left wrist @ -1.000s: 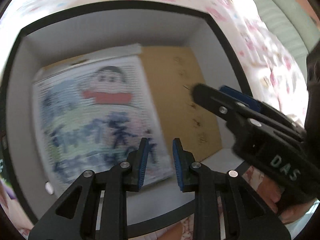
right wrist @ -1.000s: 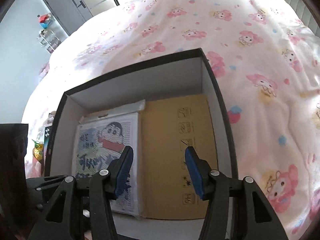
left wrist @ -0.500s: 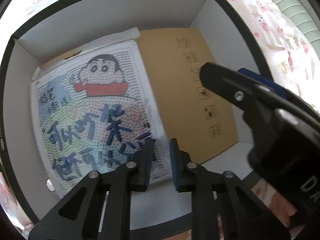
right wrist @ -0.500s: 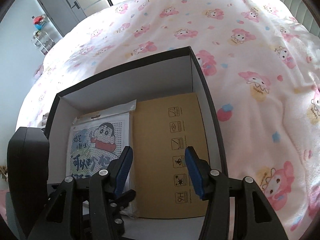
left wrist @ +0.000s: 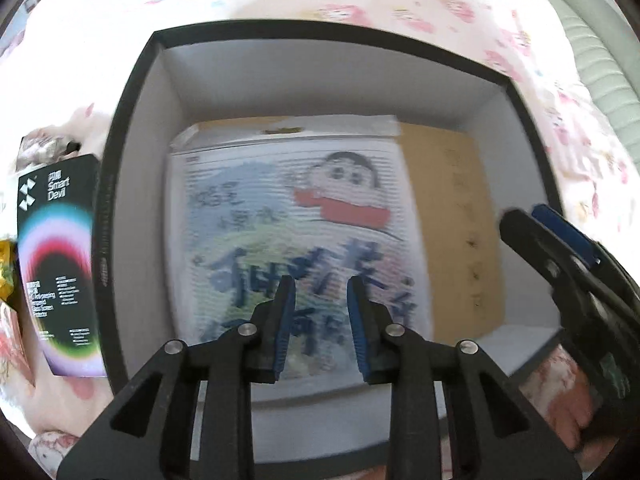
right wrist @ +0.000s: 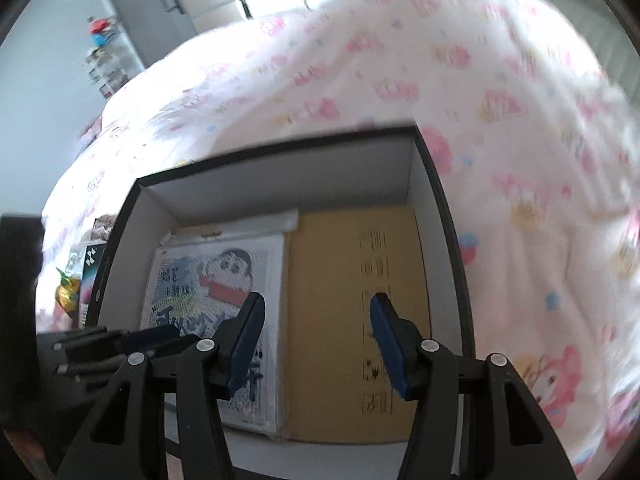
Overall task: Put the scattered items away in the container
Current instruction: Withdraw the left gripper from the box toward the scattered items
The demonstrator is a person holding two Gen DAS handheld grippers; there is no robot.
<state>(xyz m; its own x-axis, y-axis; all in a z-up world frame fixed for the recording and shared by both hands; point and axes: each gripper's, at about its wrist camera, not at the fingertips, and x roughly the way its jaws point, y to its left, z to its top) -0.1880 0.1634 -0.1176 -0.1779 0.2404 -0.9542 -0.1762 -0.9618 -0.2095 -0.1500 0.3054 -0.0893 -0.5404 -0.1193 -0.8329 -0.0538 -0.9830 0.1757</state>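
With both grippers empty over box, we see screen-protector pack lying left, upright axis; left gripper nearer, fingers just opening, narrow; right gripper wide.

I see a container of stiff card, matt black outside and matt white within. The cartoon sheet in it looks like printed paper, perhaps under clear film; blur hides that. Beside it lies plain brown cardboard. The bedspread is soft printed cloth. By the container's left edge, a black packet looks glossy.
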